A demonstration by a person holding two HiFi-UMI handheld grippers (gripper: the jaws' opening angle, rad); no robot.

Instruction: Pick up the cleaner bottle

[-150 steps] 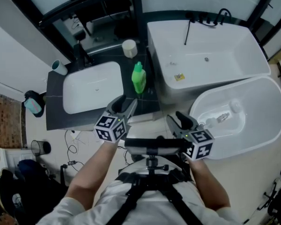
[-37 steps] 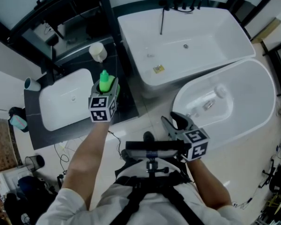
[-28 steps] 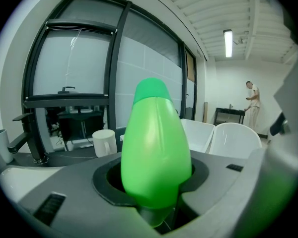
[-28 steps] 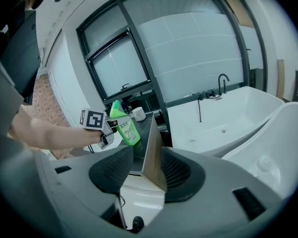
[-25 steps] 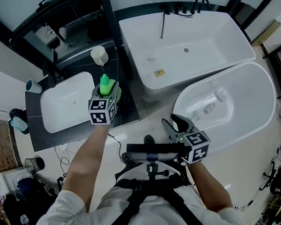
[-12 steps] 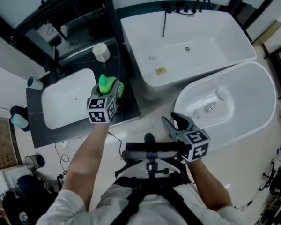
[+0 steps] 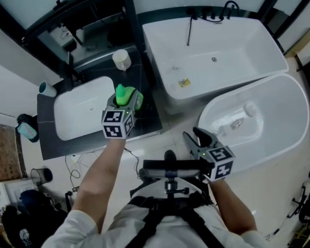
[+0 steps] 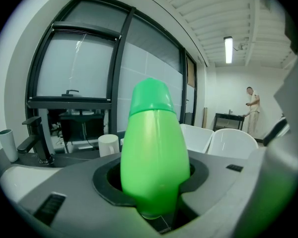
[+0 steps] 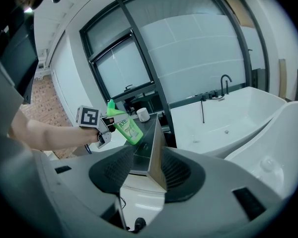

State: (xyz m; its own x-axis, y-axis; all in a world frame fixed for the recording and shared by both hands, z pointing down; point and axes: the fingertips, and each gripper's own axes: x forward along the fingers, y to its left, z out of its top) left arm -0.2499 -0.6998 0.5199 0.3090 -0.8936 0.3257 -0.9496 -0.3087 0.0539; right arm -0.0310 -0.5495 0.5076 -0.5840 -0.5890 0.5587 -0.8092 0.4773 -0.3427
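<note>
The green cleaner bottle (image 7: 125,95) is clamped between the jaws of my left gripper (image 7: 127,100) and hangs tilted above the dark counter (image 7: 151,112). Up close, the bottle (image 8: 154,148) fills the gap between both jaws, cap upward. The right gripper view catches the bottle (image 9: 127,126) with its label, gripped by the left gripper (image 9: 107,124) on an outstretched arm. My right gripper (image 7: 200,137) hangs low near the oval tub, its jaws pressed together with nothing between them (image 9: 156,135).
A white sink basin (image 7: 85,107) lies left of the bottle, with a dark faucet (image 7: 73,72) and a white cup (image 7: 122,60) behind it. A rectangular bathtub (image 7: 217,50) and an oval tub (image 7: 268,118) stand to the right. A person (image 8: 252,110) stands far off.
Six seconds ago the bottle stood on the counter with the left gripper open short of it. Now it is gripped, and over the last second it rose slightly. The right gripper stayed still.
</note>
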